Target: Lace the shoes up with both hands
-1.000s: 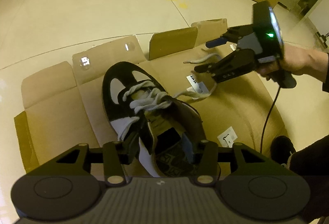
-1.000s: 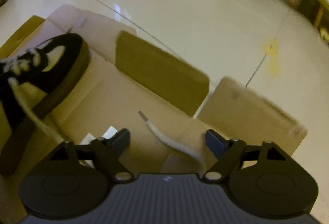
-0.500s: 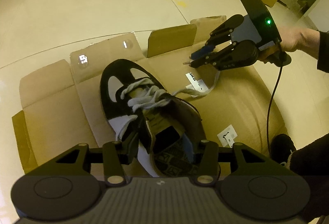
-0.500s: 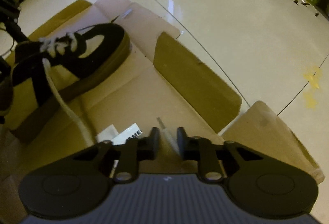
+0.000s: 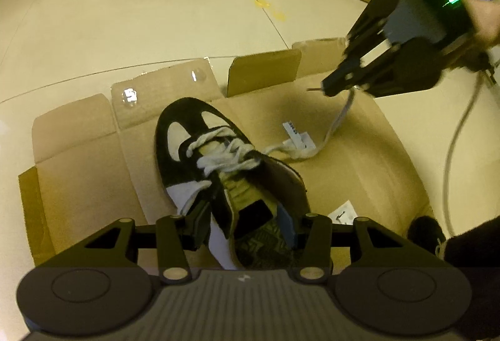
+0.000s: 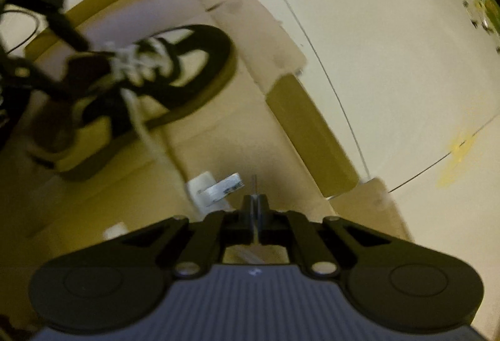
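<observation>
We have the black-and-white suede sneaker (image 5: 218, 172) resting on the flattened brown cardboard sheet (image 5: 368, 159) on the floor. Our left gripper (image 5: 247, 222) straddles its heel collar, fingers half spread against the sides, apparently to steady it. Our right gripper (image 5: 328, 86) has its fingers pressed together on the tip of the white cotton lace (image 5: 337, 119), held clear above the cardboard, likely for threading the next eyelet.
</observation>
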`<state>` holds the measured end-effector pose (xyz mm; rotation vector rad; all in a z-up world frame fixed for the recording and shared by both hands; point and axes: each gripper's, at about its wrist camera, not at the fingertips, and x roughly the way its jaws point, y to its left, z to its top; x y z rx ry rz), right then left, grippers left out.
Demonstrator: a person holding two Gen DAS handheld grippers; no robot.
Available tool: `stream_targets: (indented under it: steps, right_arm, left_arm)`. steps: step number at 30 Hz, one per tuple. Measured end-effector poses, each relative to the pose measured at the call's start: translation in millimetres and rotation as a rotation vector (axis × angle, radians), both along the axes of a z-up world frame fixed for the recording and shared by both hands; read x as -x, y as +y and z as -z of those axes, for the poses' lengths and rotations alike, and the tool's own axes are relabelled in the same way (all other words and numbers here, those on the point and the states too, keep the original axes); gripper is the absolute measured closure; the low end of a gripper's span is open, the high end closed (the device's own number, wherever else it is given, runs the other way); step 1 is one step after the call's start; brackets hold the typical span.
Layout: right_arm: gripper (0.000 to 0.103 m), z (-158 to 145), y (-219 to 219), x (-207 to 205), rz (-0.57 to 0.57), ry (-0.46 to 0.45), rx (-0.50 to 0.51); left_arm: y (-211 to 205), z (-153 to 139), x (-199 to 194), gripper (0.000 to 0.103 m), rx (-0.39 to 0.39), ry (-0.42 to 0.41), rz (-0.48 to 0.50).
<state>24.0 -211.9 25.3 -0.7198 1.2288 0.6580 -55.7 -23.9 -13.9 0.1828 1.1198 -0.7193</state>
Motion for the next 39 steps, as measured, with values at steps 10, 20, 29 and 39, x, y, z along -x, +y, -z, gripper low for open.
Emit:
stream_targets:
  steps: [10,20,29,39]
  right_arm:
    - [0.102,-98,11,33,-0.148,0.012,0.174]
    - [0.102,-139,24,45,-0.224,-0.014,0.287]
    - [0.102,-149,35,44,-0.256,-0.028,0.314]
    - [0.101,-118,48,43,-0.220,-0.038,0.147]
  left_arm:
    - [5,-1,10,0.023,-0.014,-0.003,-0.018]
    - [7,-6,11,0.022,0.040,0.008,-0.032]
    - [10,-9,13,0.022,0.076,0.007,-0.038]
    - [16,-9,13,0.036,0.112,-0.034,-0.063]
